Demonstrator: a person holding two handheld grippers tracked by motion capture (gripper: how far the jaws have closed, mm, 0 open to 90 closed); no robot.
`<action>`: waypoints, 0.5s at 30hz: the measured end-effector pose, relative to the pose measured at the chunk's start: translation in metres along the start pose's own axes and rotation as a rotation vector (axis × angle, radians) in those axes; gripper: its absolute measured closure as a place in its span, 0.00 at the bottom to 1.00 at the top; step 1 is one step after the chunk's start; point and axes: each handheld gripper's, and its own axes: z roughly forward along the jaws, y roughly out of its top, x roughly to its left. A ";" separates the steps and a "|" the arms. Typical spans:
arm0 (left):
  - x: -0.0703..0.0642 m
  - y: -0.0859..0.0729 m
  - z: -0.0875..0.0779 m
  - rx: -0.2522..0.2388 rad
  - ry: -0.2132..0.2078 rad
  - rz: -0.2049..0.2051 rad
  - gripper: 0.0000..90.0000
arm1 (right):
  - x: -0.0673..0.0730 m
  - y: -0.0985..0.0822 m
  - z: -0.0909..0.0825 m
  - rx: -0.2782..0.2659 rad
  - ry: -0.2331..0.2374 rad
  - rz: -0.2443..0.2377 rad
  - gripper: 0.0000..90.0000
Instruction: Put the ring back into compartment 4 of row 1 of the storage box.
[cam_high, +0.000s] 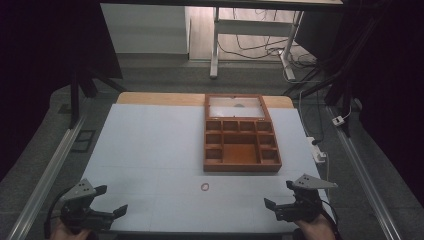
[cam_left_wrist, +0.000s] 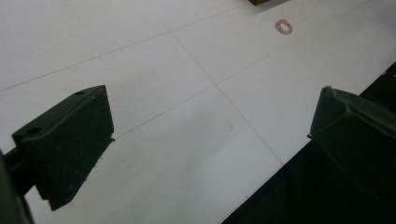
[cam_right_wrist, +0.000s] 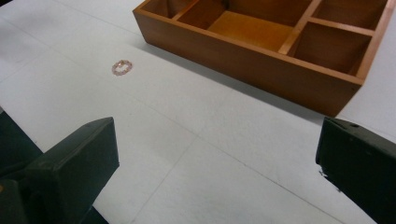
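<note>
A small pinkish ring (cam_high: 205, 187), which looks like a thin bead bracelet or a rubber band, lies flat on the white table (cam_high: 150, 145). It rests alone in the open area just in front of the wooden compartment box (cam_high: 241, 133), close to the box's near left corner but not touching it. The box stands open, with its lid part at the far side and many empty compartments.

Both tools wait at the near edge of the table, one at each corner. The left gripper (cam_high: 111, 201) has its jaws spread wide and holds nothing. The right gripper (cam_high: 281, 193) is also spread wide and holds nothing.

The important relation is where the ring lies from each tool. In the high view the ring is between the two grippers and a little farther from the person than both. It seems slightly nearer to the right gripper, but the difference is small. In the right gripper view the ring (cam_right_wrist: 122, 67) sits ahead and to the left of the jaws, and the box (cam_right_wrist: 261, 56) is directly ahead and to the right. In the left gripper view the ring (cam_left_wrist: 284, 26) is far ahead, toward the upper right.

The ring has no long axis, so the approach direction is free. My judgement is that the right gripper is better placed, because the ring and the box are both before it.
</note>
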 end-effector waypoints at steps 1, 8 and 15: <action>0.000 0.000 0.000 0.000 -0.002 0.001 0.00 | 0.001 0.001 0.000 0.004 0.002 -0.007 0.00; 0.001 0.002 0.003 0.006 -0.014 0.004 0.00 | 0.004 0.004 0.004 0.009 0.018 -0.031 0.00; 0.002 0.003 0.005 0.012 -0.026 0.005 0.00 | 0.009 0.008 0.011 0.024 0.043 -0.061 0.00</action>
